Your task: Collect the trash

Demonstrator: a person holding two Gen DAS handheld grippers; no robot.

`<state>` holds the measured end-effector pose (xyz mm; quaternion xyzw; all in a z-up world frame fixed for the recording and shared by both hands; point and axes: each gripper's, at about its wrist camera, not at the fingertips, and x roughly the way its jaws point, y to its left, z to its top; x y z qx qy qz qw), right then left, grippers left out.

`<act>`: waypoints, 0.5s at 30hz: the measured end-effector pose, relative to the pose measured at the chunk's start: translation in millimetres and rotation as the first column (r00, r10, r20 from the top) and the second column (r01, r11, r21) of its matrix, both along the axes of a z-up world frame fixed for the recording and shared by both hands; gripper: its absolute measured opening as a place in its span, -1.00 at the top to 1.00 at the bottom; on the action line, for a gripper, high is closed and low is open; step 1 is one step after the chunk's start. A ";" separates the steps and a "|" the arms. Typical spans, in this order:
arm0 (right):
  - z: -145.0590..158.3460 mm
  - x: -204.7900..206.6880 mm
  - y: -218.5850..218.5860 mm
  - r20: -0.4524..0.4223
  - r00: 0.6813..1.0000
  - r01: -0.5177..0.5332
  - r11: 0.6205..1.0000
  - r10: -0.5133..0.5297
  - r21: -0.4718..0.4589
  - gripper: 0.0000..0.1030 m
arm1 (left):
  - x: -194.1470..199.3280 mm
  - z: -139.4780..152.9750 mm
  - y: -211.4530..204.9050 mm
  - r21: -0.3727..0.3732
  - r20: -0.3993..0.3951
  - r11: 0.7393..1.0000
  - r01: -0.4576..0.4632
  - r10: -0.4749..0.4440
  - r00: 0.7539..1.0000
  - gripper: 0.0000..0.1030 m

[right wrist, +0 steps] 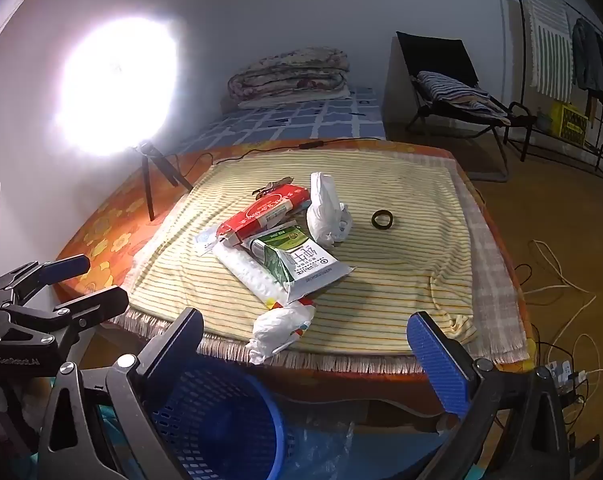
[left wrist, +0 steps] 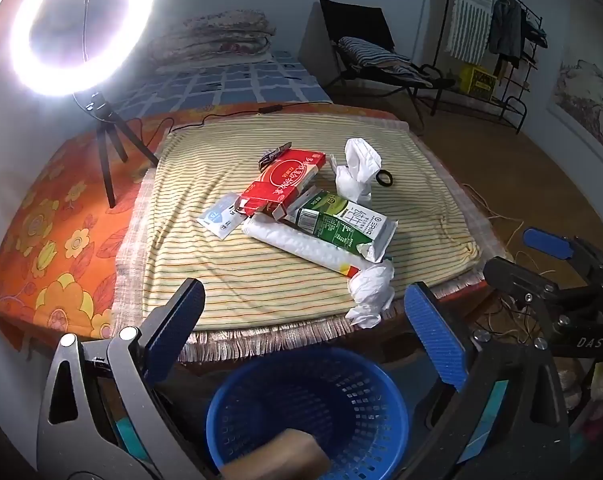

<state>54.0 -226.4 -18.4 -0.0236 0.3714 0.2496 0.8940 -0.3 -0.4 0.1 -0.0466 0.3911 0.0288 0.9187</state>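
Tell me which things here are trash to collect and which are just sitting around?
For the job: red box, green carton, white foam roll, knotted white bag, crumpled white bag, small packet, blue basket, both open grippers.

Just lying about: ring light, black ring, folded quilt, chair.
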 end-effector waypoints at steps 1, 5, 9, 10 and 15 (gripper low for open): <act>0.0 0.0 -0.3 0.002 1.000 0.000 1.000 0.000 0.002 -0.99 | -0.1 -0.2 0.0 -0.002 -0.001 1.000 -0.002 0.002 1.000 -0.98; 0.2 -0.1 -1.0 0.005 1.000 0.003 1.000 -0.003 -0.001 -0.99 | -0.6 -0.4 0.8 -0.007 0.003 1.000 0.003 -0.003 1.000 -0.98; 0.1 0.0 -1.4 0.001 1.000 0.003 1.000 -0.003 0.002 -0.99 | -0.6 -0.5 0.1 -0.004 0.002 1.000 0.001 -0.001 1.000 -0.98; -0.4 1.4 -2.0 -0.001 1.000 0.004 1.000 -0.004 0.002 -0.99 | -0.6 -0.5 -0.1 -0.003 0.002 1.000 0.001 -0.001 1.000 -0.98; -0.7 2.0 -4.3 -0.005 1.000 0.003 1.000 -0.003 0.007 -0.99 | 0.9 2.3 -0.4 -0.001 0.003 1.000 0.002 -0.002 1.000 -0.98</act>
